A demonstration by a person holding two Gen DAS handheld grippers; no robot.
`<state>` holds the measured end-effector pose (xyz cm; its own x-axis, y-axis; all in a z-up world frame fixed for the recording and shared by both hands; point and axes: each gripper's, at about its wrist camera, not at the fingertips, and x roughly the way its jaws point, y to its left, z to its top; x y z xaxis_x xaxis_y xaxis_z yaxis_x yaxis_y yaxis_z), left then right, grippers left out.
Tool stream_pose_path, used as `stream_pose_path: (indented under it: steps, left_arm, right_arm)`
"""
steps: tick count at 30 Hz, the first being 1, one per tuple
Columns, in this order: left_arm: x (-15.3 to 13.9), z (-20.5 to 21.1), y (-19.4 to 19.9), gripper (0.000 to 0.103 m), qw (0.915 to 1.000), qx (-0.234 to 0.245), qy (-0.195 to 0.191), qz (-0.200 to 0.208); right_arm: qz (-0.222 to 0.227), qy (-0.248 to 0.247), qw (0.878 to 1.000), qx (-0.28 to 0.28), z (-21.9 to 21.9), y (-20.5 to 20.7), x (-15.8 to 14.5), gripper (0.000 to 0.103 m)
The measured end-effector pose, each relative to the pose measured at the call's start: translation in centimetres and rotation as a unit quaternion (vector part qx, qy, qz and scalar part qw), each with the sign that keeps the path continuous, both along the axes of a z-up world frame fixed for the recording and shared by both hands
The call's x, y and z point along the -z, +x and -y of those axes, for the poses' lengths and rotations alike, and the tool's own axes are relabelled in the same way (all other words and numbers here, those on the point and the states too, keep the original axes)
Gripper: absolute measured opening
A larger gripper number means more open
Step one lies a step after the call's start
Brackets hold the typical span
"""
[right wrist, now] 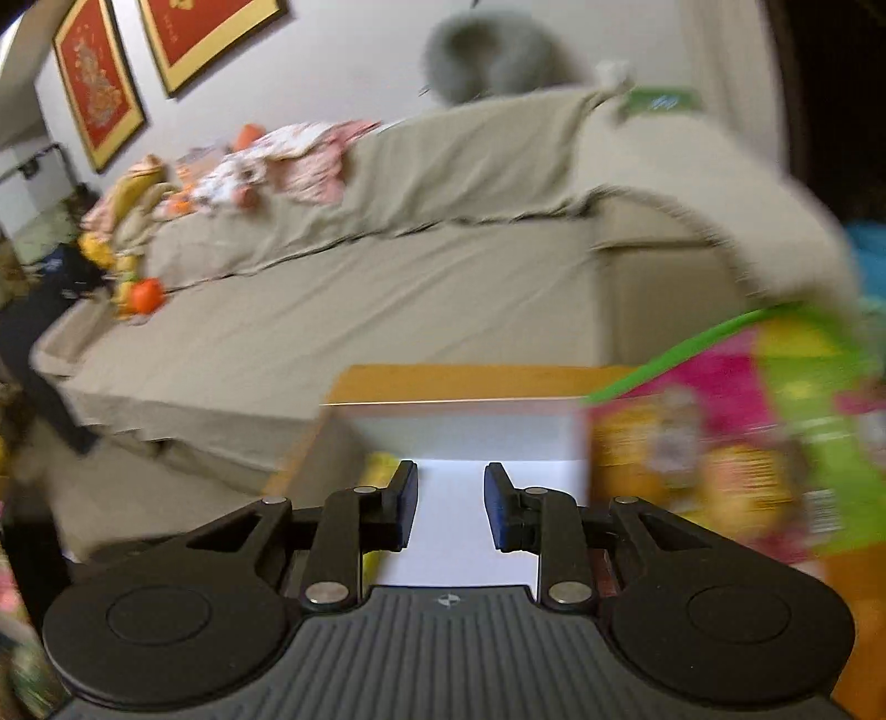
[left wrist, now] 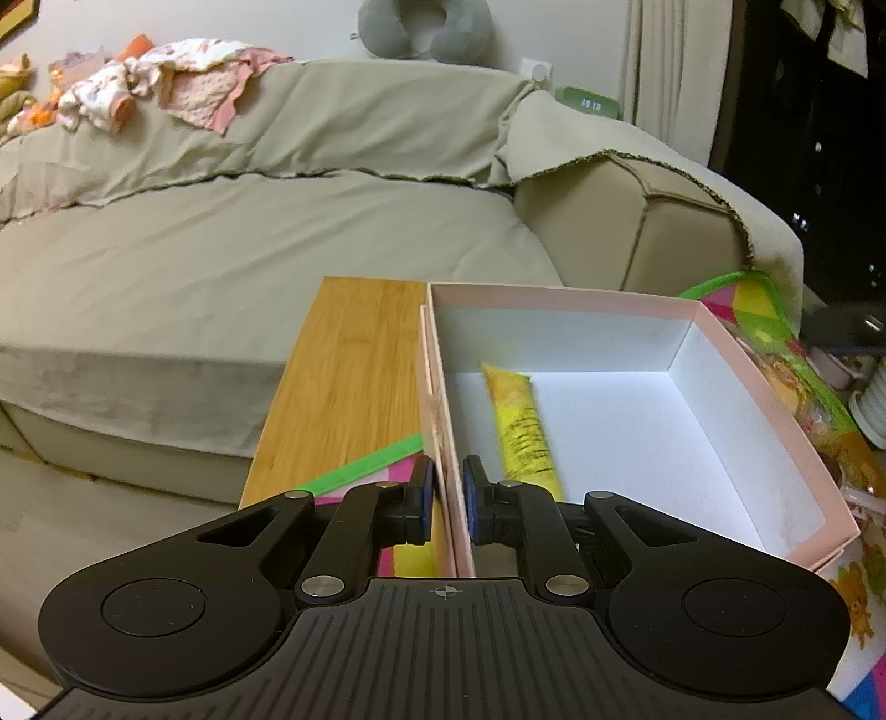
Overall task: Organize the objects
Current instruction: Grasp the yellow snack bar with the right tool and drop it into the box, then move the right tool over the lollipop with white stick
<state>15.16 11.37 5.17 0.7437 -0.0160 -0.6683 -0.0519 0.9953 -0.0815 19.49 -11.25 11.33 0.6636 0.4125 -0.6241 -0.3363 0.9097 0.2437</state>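
Two grippers | left [left wrist: 447,498] clamps pink box [left wrist: 775,421] wall — right [right wrist: 451,507] released, over box interior.

Right tool [right wrist: 450,507] open over box [right wrist: 465,426]

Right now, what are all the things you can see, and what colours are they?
Box: one, pink outside, white inside, on the wooden table.
Yellow packet: one, inside the box by its left wall.
Wooden table: one, light brown, in front of the sofa.
Colourful bag: one, pink, green and yellow, right of the box.
Sofa: one, beige cover.
Baby clothes: a pile, pink and white, on the sofa back.
Neck pillow: one, grey, above the sofa.
Red pictures: two, gold frames, on the wall.
Left gripper: jaws closed on the box's left wall.
Right gripper: jaws open, empty, above the box.
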Motion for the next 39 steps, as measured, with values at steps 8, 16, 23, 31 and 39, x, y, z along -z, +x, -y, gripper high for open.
stream_pose_path:
  steps: [8, 16, 23, 31, 39]
  left_arm:
    - [0.0, 0.9, 0.2, 0.013, 0.9996, -0.002, 0.029, -0.001]
    - [0.1, 0.9, -0.1, 0.013, 0.9995, 0.003, 0.03, 0.0]
    - [0.1, 0.9, -0.4, 0.013, 0.9996, 0.0, 0.028, 0.0]
    - [0.1, 1.0, -0.5, 0.013, 0.9996, 0.001, 0.027, -0.001]
    - [0.2, 0.7, -0.7, 0.013, 0.9998, 0.002, 0.021, 0.001]
  right_arm:
    - [0.041, -0.092, 0.991, 0.091, 8.0, -4.4, 1.5, 0.049]
    - [0.05, -0.14, 0.984, 0.099, 10.6, -8.3, 4.5, 0.056]
    - [0.063, -0.167, 0.982, 0.057, 9.3, -9.4, 5.9, 0.061]
    - [0.104, -0.214, 0.971, -0.001, 5.9, -9.3, 5.9, 0.06]
    - [0.023, -0.132, 0.991, -0.03, 5.5, -6.8, 6.4, 0.037]
